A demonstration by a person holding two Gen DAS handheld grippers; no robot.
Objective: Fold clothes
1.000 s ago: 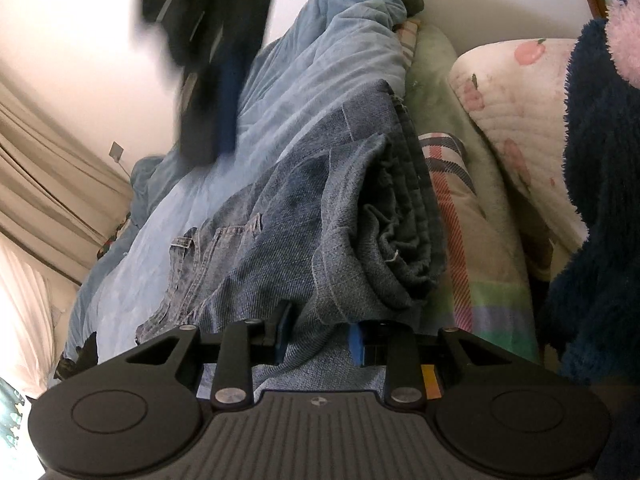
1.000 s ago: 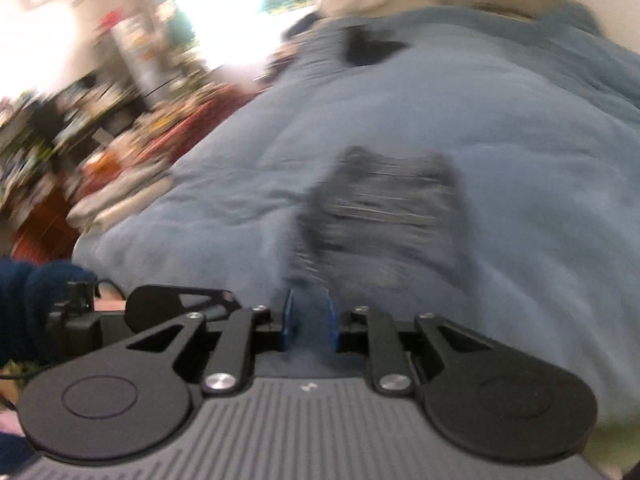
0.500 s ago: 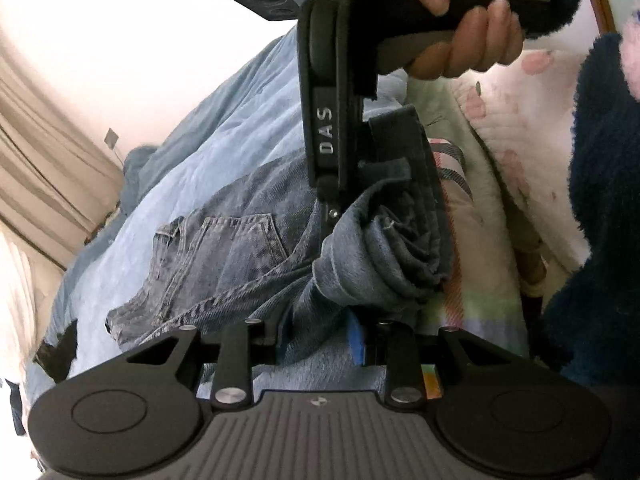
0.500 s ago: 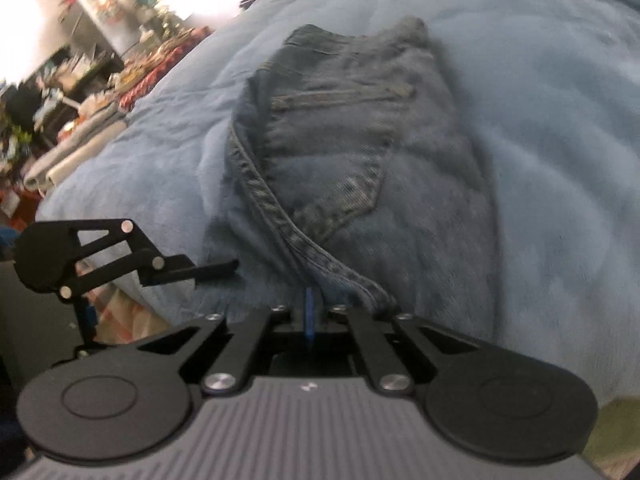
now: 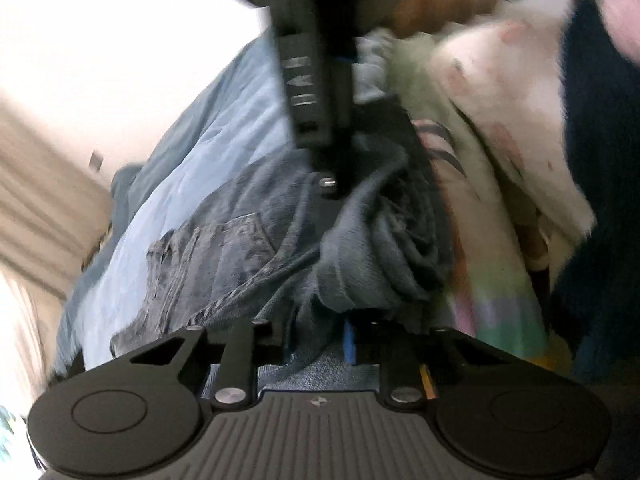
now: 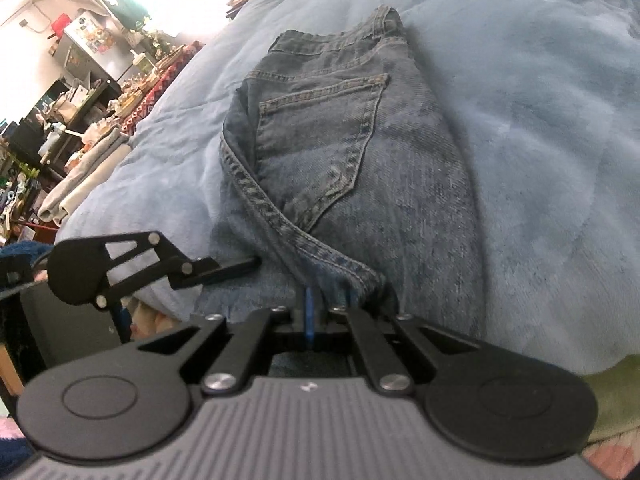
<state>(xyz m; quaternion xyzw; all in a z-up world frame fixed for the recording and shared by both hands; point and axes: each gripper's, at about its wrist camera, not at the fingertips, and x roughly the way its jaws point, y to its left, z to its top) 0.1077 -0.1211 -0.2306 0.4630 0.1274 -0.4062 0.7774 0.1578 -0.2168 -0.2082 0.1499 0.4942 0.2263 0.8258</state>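
Blue jeans (image 6: 360, 140) lie on a light blue blanket (image 6: 540, 120) with a back pocket facing up. My right gripper (image 6: 324, 304) is shut on a seamed fold at their near edge. In the left wrist view it (image 5: 334, 188) comes down from above onto the bunched jeans (image 5: 240, 240), with a hand (image 5: 440, 4) around its handle. My left gripper (image 5: 318, 336) has a wad of denim filling the gap between its fingers, and its jaws are closing on it. One left finger (image 6: 224, 269) touches the jeans' left edge.
To the right of the jeans are a peach-print pillow (image 5: 500, 80), a pastel plaid cover (image 5: 492, 280) and a dark blue fluffy sleeve (image 5: 600, 160). Cluttered shelves (image 6: 60, 120) stand past the bed's left side. A curtain (image 5: 32, 200) hangs at the far left.
The right gripper came down onto the jeans and shut on their near fold. The left gripper stayed in place and its jaws narrowed on the denim.
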